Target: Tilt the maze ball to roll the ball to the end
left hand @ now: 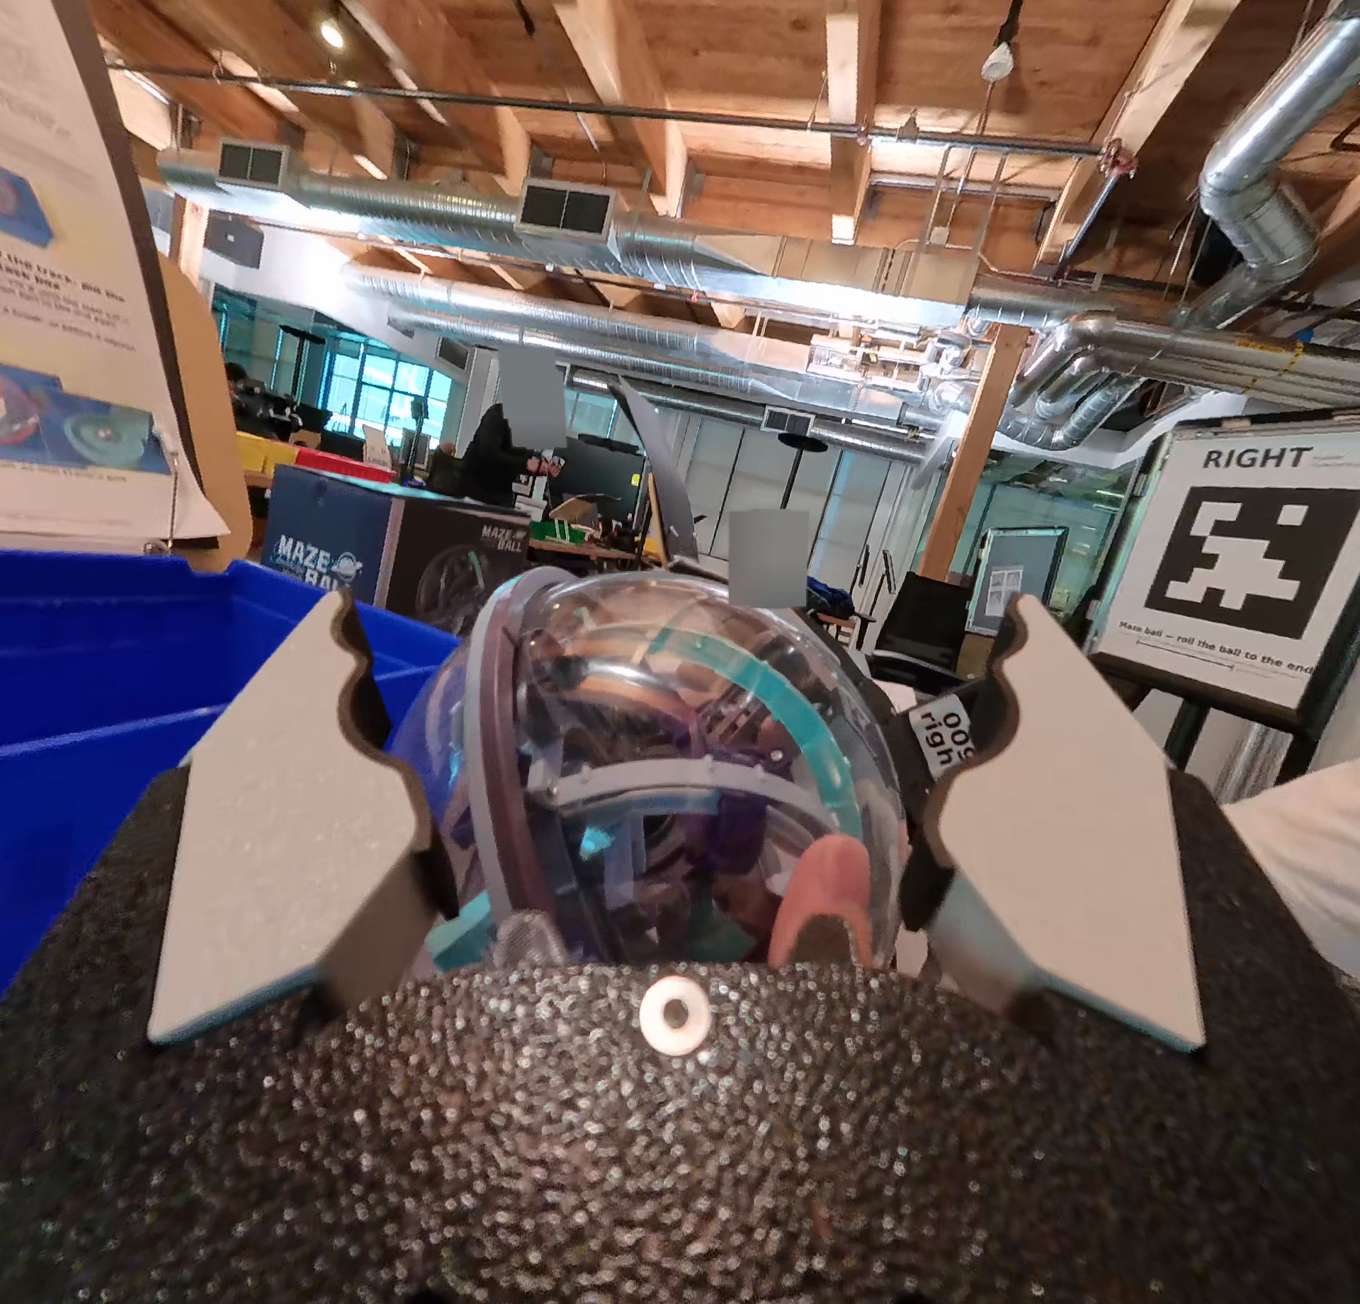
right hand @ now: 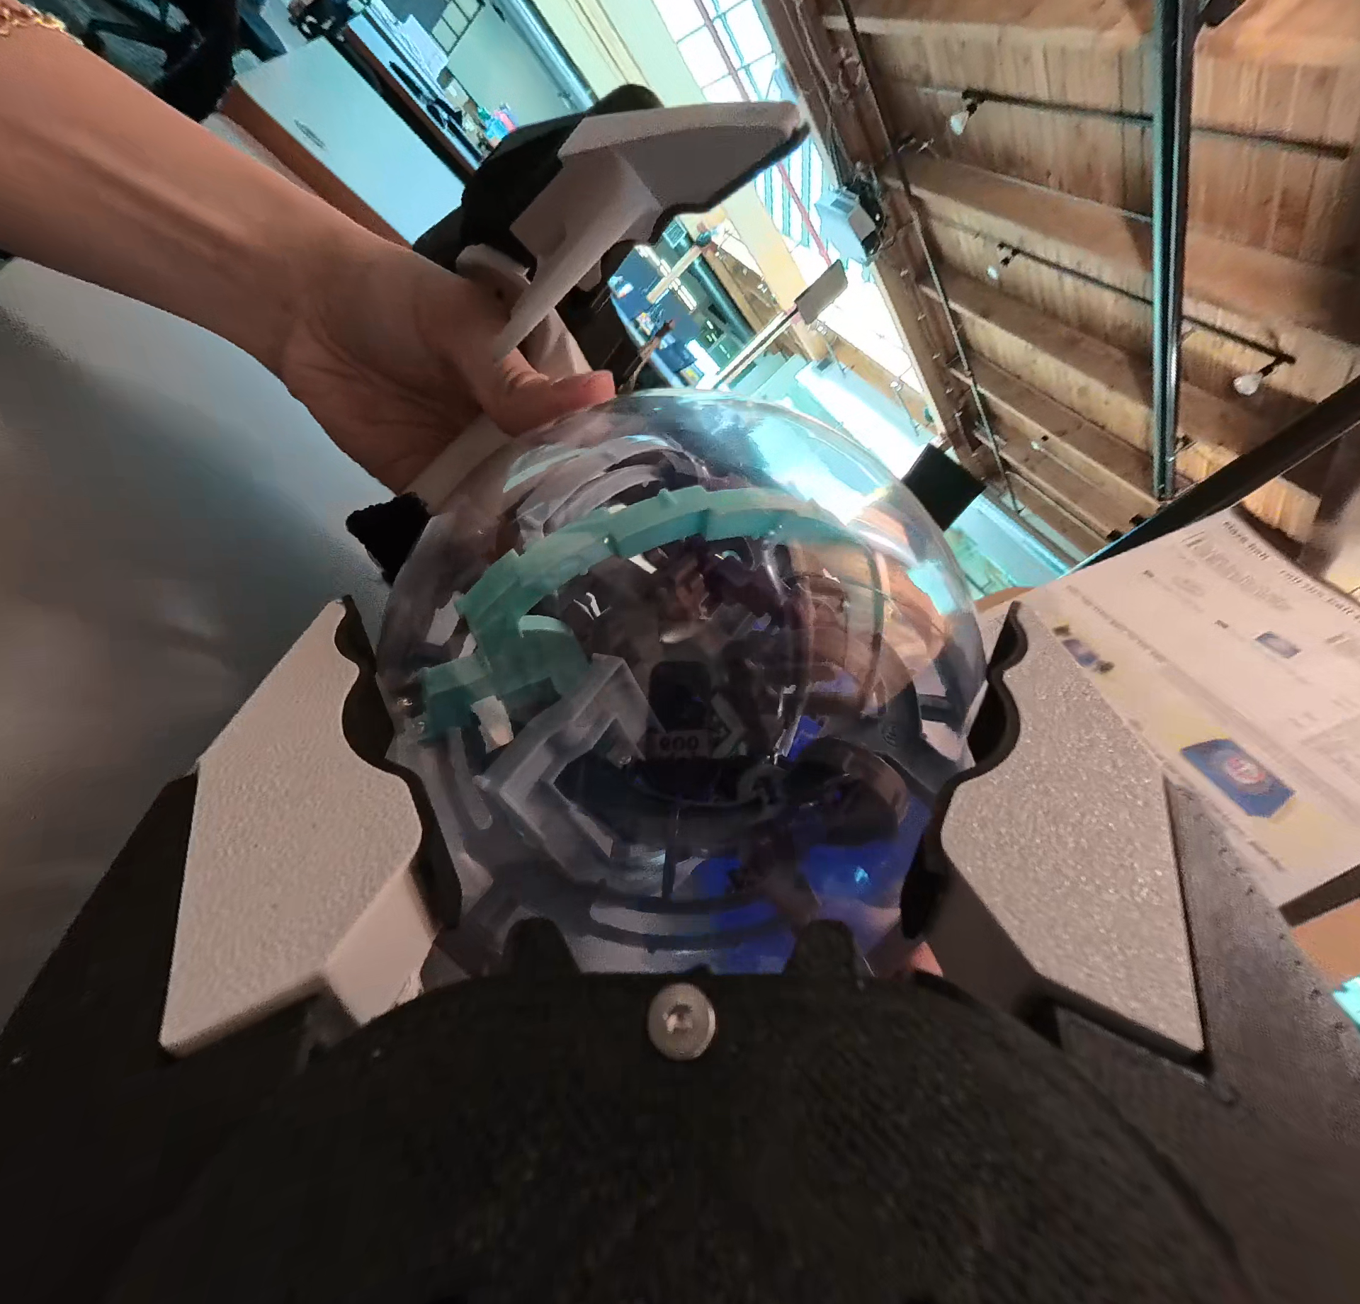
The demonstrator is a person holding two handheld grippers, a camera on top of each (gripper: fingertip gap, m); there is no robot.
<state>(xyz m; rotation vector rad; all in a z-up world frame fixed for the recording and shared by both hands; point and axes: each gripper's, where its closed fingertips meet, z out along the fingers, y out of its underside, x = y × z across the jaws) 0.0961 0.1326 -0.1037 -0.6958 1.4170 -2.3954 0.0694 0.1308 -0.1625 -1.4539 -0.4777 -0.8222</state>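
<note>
Black gripper body fills the bottom of both views, and right past it sits the maze ball (left hand: 684, 768), cradled between two grippers at once. Left gripper (left hand: 681, 717) has its grey fingers (left hand: 294, 812) spread wide around the clear globe, notched pads pressing the shell at nine and three o'clock. Same story from the right gripper (right hand: 681, 739): fingers (right hand: 294, 812) wide apart, hugging the globe (right hand: 681, 680) on both sides, the whole view rolled over so the wooden ceiling runs down the three o'clock edge. Up at eleven o'clock in that view, a hand (right hand: 412, 371) grips the other gripper's handle, thumb resting against the top of the globe.

Inside, teal track (right hand: 530, 606) curls over grey ramps; the little rolling ball itself I can't pick out through the glare. A blue bin (left hand: 110, 680) sits at nine o'clock in the left view, a marker sign (left hand: 1251, 562) at three.

Risk now, as I read it: the shell is smooth and round, so a hard tilt could let it twist or slip out of the pads. Tip too fast and the small ball likely jumps off its track and drops to an earlier section.
</note>
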